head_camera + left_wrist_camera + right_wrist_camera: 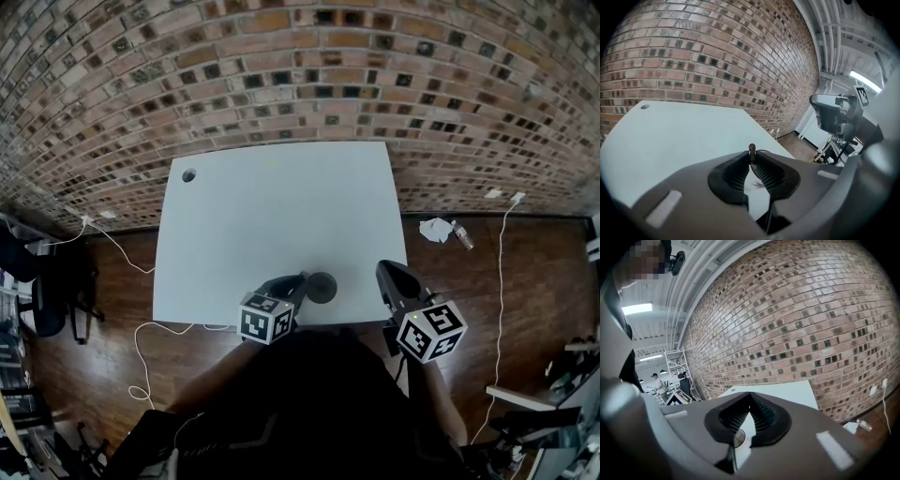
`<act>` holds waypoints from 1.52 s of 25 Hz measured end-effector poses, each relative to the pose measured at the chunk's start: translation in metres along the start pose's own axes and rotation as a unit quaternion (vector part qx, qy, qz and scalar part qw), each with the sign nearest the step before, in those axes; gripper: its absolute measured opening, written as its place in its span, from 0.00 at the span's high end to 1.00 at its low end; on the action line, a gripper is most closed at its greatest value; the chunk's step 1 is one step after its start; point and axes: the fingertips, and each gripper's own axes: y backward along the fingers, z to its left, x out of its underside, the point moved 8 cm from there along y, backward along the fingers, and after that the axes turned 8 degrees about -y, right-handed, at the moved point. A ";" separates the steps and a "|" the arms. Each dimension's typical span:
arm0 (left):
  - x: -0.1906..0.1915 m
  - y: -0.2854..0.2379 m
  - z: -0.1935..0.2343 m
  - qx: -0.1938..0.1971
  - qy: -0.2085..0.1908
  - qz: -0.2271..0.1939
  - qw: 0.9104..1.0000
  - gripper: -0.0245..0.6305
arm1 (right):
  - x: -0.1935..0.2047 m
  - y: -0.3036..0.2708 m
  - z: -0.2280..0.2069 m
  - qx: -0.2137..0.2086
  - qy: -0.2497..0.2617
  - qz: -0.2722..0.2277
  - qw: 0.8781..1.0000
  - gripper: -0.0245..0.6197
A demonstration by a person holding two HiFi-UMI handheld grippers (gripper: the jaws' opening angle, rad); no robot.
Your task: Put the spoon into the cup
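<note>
Head view. White rectangular bench (272,216) set against a red-brown brick wall (300,75). Dark round cup (322,287) close to the near edge, a little right of the middle. Beyond the cup and to its left, a broad stretch of open top, right up to a small round hole (188,175) in the far left corner. To the cup's right, only a short strip of top before the side edge, then dark wooden floor (525,281). Left claw (302,281) just left of the cup, tip at its rim; touching or not, hard to say. Right claw (383,268) right of the cup and apart from it, by the near right corner.

Left gripper view. Left claw (752,159) drawn narrow and pinching a slim dark spoon (752,149) upright between the ribbed pads, its end poking just above the tips. Whether over the cup's mouth, not clear. Open bench (670,136) ahead to the wall.

Right gripper view. Right claw (750,395) closed, tips together, holding nothing. Cup (734,437) rim glimpsed low in the gap behind the tips, bench (787,390) beyond.
</note>
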 end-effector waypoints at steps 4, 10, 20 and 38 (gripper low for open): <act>-0.002 -0.007 -0.001 0.002 -0.010 0.002 1.000 0.90 | -0.004 0.001 -0.002 0.006 0.001 0.001 1.000 0.95; 0.002 -0.013 -0.001 0.001 -0.021 0.012 1.000 0.90 | -0.005 0.002 -0.001 0.010 0.000 -0.001 1.000 0.95; 0.005 -0.017 -0.002 0.008 -0.008 0.037 0.999 0.89 | -0.004 0.006 -0.007 0.008 -0.002 0.003 1.000 0.95; -0.013 0.040 -0.001 -0.047 0.011 -0.106 0.993 0.84 | -0.008 0.004 -0.003 -0.034 0.004 0.007 0.999 0.95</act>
